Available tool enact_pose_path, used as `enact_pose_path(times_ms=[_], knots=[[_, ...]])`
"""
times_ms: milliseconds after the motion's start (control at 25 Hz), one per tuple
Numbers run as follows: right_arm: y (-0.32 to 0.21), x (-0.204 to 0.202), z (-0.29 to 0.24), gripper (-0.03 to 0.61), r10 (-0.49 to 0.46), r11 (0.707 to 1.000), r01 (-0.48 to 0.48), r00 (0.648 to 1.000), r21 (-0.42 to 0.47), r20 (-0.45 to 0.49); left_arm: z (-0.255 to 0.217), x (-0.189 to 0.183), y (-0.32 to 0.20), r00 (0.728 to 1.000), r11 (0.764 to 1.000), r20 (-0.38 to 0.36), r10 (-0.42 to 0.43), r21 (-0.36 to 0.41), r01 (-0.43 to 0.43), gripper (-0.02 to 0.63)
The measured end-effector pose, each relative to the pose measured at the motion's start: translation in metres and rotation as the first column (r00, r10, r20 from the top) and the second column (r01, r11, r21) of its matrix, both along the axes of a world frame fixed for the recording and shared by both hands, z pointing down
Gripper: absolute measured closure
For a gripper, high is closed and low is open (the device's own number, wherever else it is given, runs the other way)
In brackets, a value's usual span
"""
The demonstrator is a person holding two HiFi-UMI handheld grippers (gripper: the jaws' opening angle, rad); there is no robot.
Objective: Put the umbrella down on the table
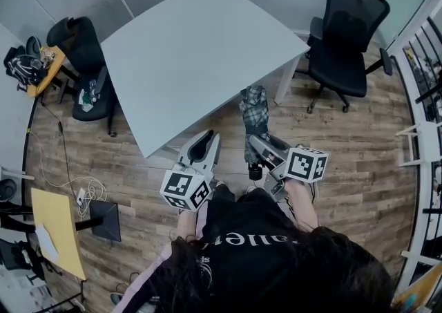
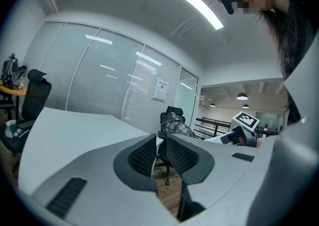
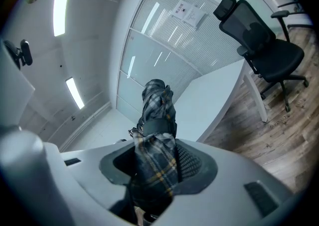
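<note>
Two jaws of your right gripper pinch the folded plaid umbrella, which stands upright over the wood floor, just off the table's near edge. Your left gripper has its jaws pressed nearly together, empty.

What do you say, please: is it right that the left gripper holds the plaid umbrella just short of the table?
Not quite: it is the right gripper that holds the plaid umbrella just short of the table. The right gripper view shows its jaws clamped on the umbrella; the left gripper is shut on nothing.
</note>
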State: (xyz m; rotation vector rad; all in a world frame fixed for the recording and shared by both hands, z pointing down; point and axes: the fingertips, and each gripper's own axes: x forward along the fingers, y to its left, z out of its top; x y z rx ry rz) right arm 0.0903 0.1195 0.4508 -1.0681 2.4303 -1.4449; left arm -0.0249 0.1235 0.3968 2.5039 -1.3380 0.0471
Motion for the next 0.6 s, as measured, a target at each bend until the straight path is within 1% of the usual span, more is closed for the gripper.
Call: enact_pose_path(times_ms=[120,240,440,600], knots=[[0.000,0.015,0.005,0.390,-0.006,1.000,0.006,1.000,-0.005,-0.006,0.003,0.014,-0.001,1.000,1.000,0.006,-0.005,-0.005,0.005,0.534],[0.005,0.025,0.007,0.390,-0.009,1.000,0.009,1.000,-0.015,0.015,0.008,0.023,0.004,1.000,1.000,0.018,-0.009,-0.018,0.010,0.534],[0.004,0.035,0.013,0.390,0.010,0.999,-0.008,0.999,-0.033,0.046,0.011,0.030,0.003,0.998,0.999,0.063,0.000,-0.037,0.003,0.534],[-0.007,0.037,0.020,0.390,0.006,0.999,-0.006,1.000,-0.037,0.017,0.009,0.030,-0.007,0.997,0.999,0.074,-0.002,-0.038,0.005,0.534]])
